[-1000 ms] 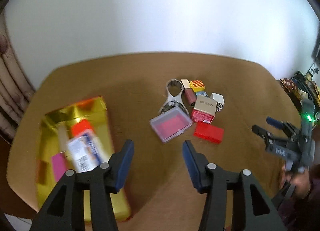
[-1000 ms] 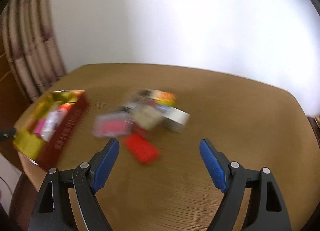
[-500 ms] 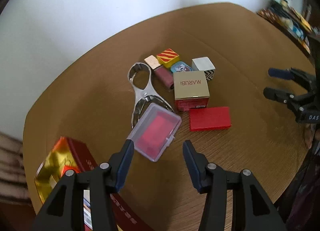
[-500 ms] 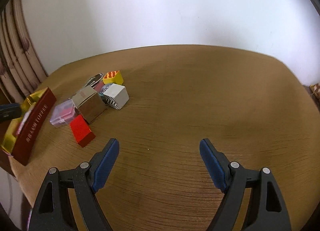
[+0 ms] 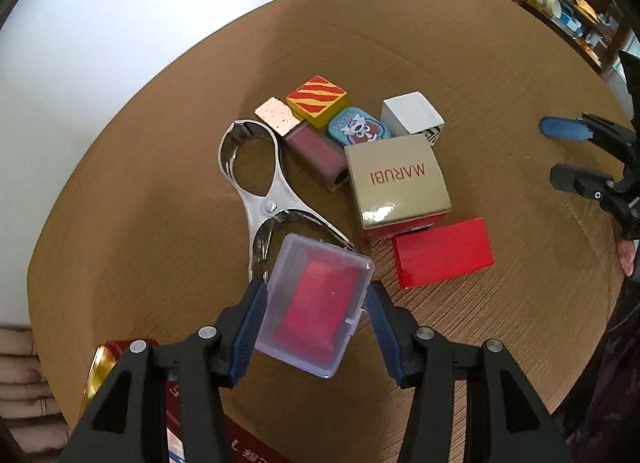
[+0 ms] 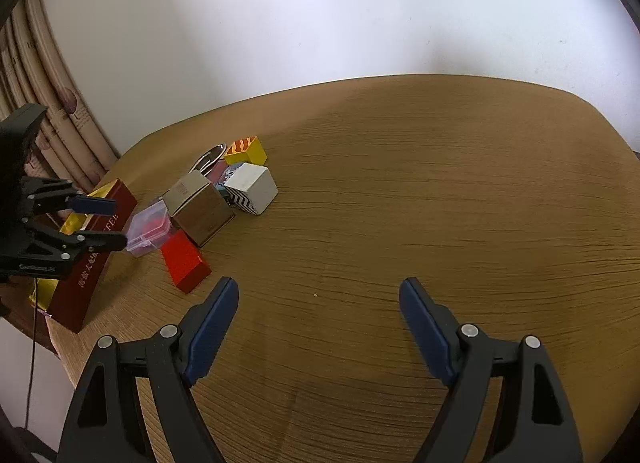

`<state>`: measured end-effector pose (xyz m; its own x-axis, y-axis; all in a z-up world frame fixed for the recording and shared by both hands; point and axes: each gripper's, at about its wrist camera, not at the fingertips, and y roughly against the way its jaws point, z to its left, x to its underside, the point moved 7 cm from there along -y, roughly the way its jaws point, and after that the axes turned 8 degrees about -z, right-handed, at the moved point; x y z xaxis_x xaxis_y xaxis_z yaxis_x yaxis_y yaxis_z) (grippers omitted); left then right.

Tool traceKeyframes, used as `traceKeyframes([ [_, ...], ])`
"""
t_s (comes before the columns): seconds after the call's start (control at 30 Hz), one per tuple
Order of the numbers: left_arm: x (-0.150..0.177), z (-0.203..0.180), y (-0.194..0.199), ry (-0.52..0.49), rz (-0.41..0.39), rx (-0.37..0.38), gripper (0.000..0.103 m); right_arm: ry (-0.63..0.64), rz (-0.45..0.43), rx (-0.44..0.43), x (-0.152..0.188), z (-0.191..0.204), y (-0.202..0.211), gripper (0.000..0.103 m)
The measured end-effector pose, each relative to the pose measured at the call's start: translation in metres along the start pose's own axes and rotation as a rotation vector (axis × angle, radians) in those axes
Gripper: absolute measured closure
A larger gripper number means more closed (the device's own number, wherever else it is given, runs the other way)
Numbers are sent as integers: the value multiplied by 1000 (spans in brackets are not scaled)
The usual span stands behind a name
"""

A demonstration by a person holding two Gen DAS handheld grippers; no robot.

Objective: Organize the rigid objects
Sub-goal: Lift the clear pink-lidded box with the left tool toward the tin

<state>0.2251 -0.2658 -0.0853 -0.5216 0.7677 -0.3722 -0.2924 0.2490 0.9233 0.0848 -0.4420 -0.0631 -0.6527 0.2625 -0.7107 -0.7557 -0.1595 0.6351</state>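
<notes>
A clear plastic case point(image 5: 316, 311) with a red insert lies on the table between the blue pads of my left gripper point(image 5: 316, 291), which is open and straddles it. Just beyond lie metal tongs point(image 5: 260, 191), a gold MARUBI box point(image 5: 396, 183) and a flat red block point(image 5: 444, 253). In the right wrist view the clear case point(image 6: 148, 229) sits just ahead of the left gripper point(image 6: 117, 223). My right gripper point(image 6: 318, 287) is open over bare wood, well right of the pile.
Behind the gold box are a maroon tube point(image 5: 316, 151), a striped yellow block point(image 5: 318, 101), a blue tin point(image 5: 358, 129) and a white cube point(image 5: 412, 115). A red-and-gold tray point(image 6: 92, 263) stands at the table's left edge. Curtains hang beyond it.
My left gripper has swung away from the tray and closed in on the pile; the clear case now lies between its fingers. The right gripper has turned right, over bare table.
</notes>
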Motion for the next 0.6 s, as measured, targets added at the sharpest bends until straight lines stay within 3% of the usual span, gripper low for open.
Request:
traceKeyframes([
  [0.17,-6,7,-6,-58,28,0,48,-36,23,-22,2,-5,-4,23],
  [0.23,-8,4,-9,-94,47,19,41,-48,28,-31,3,-6,-5,23],
  [0.3,-10,6,-13,-111,63,7,41,-54,33,-36,3,-7,-6,23],
  [0.37,-12,5,-12,-95,60,24,38,-56,35,-42,3,-7,-7,23],
  [0.47,-11,3,-12,-40,67,99,25,-57,38,-46,3,-6,-8,22],
  [0.6,-6,3,-16,-40,73,66,25,-61,42,-55,4,-7,-7,20],
])
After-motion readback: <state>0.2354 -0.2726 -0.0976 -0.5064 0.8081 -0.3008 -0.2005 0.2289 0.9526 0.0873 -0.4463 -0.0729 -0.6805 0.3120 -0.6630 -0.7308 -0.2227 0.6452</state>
